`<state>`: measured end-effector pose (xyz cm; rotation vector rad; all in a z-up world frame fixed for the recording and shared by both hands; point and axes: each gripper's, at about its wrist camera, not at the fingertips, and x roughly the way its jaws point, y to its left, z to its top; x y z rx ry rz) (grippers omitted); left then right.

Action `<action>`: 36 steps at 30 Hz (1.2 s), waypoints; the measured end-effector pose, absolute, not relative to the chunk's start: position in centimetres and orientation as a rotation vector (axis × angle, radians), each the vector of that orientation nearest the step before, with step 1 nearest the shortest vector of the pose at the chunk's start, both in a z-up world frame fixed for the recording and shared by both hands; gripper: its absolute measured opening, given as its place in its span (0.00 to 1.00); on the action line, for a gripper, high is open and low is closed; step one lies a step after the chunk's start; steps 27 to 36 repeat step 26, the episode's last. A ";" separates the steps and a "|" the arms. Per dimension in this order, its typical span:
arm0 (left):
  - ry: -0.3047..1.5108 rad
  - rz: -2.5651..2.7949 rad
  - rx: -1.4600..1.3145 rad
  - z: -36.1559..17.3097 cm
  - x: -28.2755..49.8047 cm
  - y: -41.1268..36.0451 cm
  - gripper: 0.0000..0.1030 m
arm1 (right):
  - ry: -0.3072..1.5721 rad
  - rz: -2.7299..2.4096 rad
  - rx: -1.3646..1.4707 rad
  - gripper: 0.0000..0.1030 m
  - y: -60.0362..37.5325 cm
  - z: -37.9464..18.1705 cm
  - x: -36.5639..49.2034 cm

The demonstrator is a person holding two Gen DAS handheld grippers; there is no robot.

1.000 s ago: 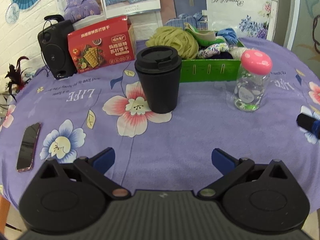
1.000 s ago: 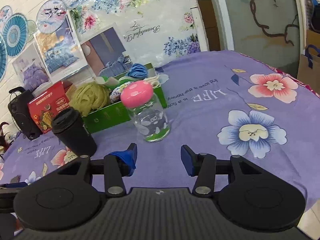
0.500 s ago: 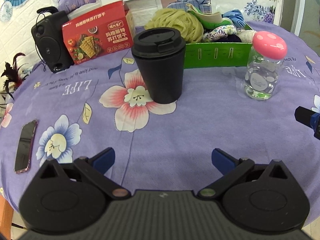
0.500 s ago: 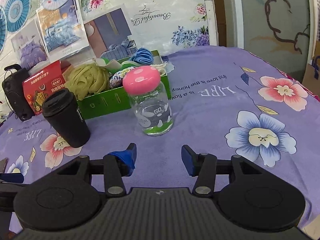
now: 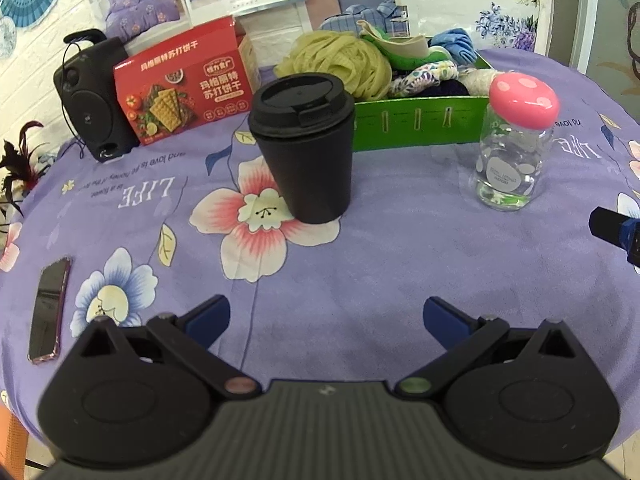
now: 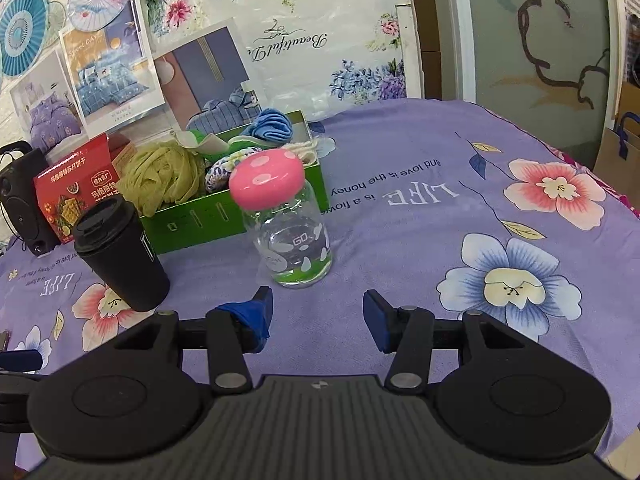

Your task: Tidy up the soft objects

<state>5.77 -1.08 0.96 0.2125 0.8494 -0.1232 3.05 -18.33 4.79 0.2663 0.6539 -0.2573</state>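
The right gripper [image 6: 316, 312] hangs low over the purple flowered tablecloth [image 6: 400, 248] with its blue-padded jaws partly apart and nothing between them. Compared with a second ago it has closed in on the clear glass jar with the pink mushroom-shaped lid [image 6: 288, 220], which now stands just ahead of the gap and slightly toward the left finger, larger in this view than before. Left of the jar is the matte black lidded travel cup [image 6: 122, 252]. Beyond both, well ahead of the fingers, sits the green cardboard tray [image 6: 192, 220], already loaded with the soft things: an olive mesh bath sponge [image 6: 164, 176], a folded blue cloth [image 6: 272, 126] and patterned fabric pieces.

The left gripper [image 5: 326, 316] has barely shifted; its jaws stand wide apart and empty above bare cloth, with the black cup straight ahead and the tray behind it. A dark phone [image 5: 48, 304] lies off to its left, a red cracker box [image 5: 180, 84] and a black speaker [image 5: 92, 96] farther ahead on that side.

No soft item lies loose on the cloth, so the sorting looks essentially finished; the approach seems to mean little for it, the jar being hard.
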 end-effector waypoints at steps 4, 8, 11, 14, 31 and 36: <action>0.857 -0.123 0.205 0.4 5.3 -0.8 0.99 | 0.656 -0.264 0.279 0.34 -18.5 4.3 2.6; 0.862 -0.120 0.198 -0.6 4.5 -0.5 0.99 | 0.660 -0.266 0.293 0.34 -18.7 3.4 1.9; 0.860 -0.123 0.214 -1.4 3.9 -0.6 0.99 | 0.673 -0.267 0.296 0.34 -18.7 2.4 1.3; 0.864 -0.136 0.236 -2.1 3.3 -0.9 0.99 | 0.692 -0.269 0.298 0.34 -18.8 1.5 0.9; 0.825 -0.129 0.235 -1.7 2.7 -1.1 0.99 | 0.694 -0.278 0.313 0.35 -19.3 1.2 0.3; 0.825 -0.129 0.235 -1.7 2.7 -1.1 0.99 | 0.694 -0.278 0.313 0.35 -19.3 1.2 0.3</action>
